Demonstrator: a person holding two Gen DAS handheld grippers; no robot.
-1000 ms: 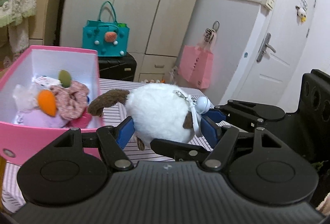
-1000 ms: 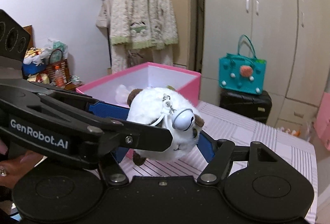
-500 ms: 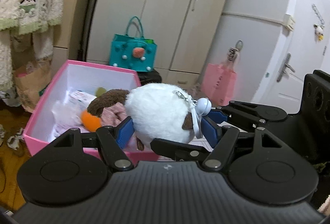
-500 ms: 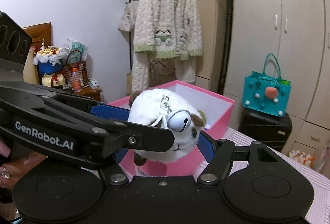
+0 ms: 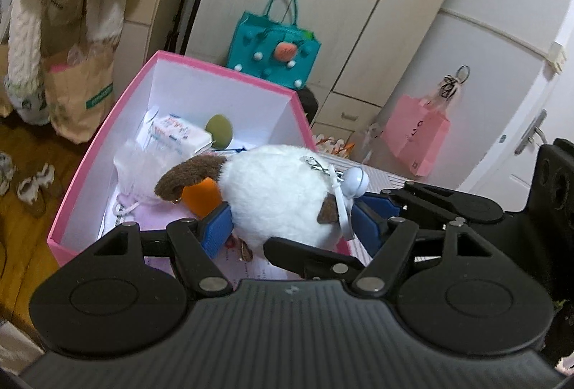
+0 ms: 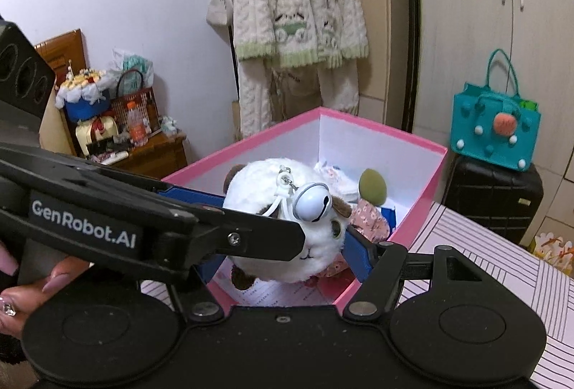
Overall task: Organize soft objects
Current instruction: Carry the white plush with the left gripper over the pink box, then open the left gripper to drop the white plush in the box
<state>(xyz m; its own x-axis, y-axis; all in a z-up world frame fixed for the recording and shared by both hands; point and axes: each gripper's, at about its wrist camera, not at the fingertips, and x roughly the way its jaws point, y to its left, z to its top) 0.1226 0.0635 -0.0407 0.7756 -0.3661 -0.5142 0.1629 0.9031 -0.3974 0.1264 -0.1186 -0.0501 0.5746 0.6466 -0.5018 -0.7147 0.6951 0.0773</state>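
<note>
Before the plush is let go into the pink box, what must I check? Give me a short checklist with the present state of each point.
1. Plush is between both claws, left claw and right claw: ok.
2. Plush is over the open box, not over the table: ok.
3. Box has free room beside the items in it: ok.
4. Bell and its cord are clear of the claw fingers: cannot tell.
5. Plush is low enough to drop without bouncing out: cannot tell.

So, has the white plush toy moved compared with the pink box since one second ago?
Yes. The white plush toy, held by both grippers, was beside the pink box over the striped table; now it hangs above the box's opening.
</note>
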